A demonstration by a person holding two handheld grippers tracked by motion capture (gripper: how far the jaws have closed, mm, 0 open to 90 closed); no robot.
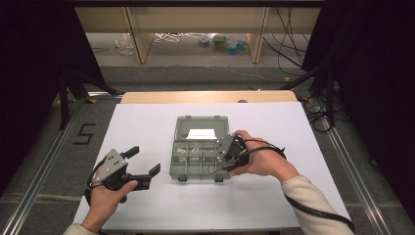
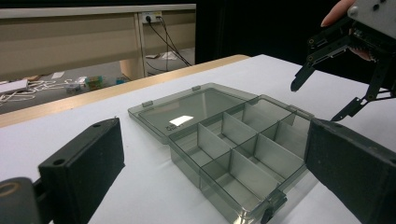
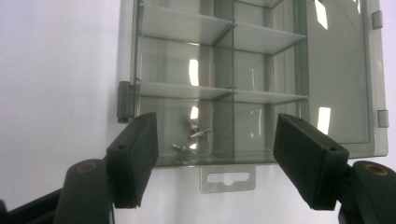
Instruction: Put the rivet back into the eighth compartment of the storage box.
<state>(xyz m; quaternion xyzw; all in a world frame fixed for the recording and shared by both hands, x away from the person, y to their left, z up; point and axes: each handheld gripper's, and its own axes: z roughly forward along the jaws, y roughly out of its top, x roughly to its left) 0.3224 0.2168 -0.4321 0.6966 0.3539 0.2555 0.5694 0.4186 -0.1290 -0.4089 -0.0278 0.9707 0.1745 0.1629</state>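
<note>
- Right gripper [image 1: 226, 155]: jaws spread wide, holding nothing, poised directly above the right-hand end of the organiser box [image 1: 198, 147]. In the right gripper view the two jaws stand either side of the box's end compartments, clear of the walls.
- Screws [image 3: 191, 135]: a few small metal screws lie loose in the compartment just ahead of this gripper, close beside one jaw rather than centred between the two. They look like the thing being reached for.
- Box condition: lid [image 2: 184, 111] folded fully back and flat on the white table [image 1: 147, 205]; the other compartments look bare, though glare hides some floors.
- Left gripper [image 1: 141, 165]: released, jaws apart, empty. The box sits ahead of it, well apart, and the right gripper [image 2: 338, 74] shows beyond the box's far end.
- Step in hand, as judged: descent into the screw compartment for a pick.
- Recommended practice: shift the right gripper sideways until the screws sit midway between the jaws, then narrow the opening so both tips pass inside the dividers [image 3: 219, 88].
- Lower straight down and close on one screw shank, not the whole cluster.
- Risk: the box is light and unrestrained; a jaw catching a divider could drag or tip it. The left gripper could steady the near wall.
</note>
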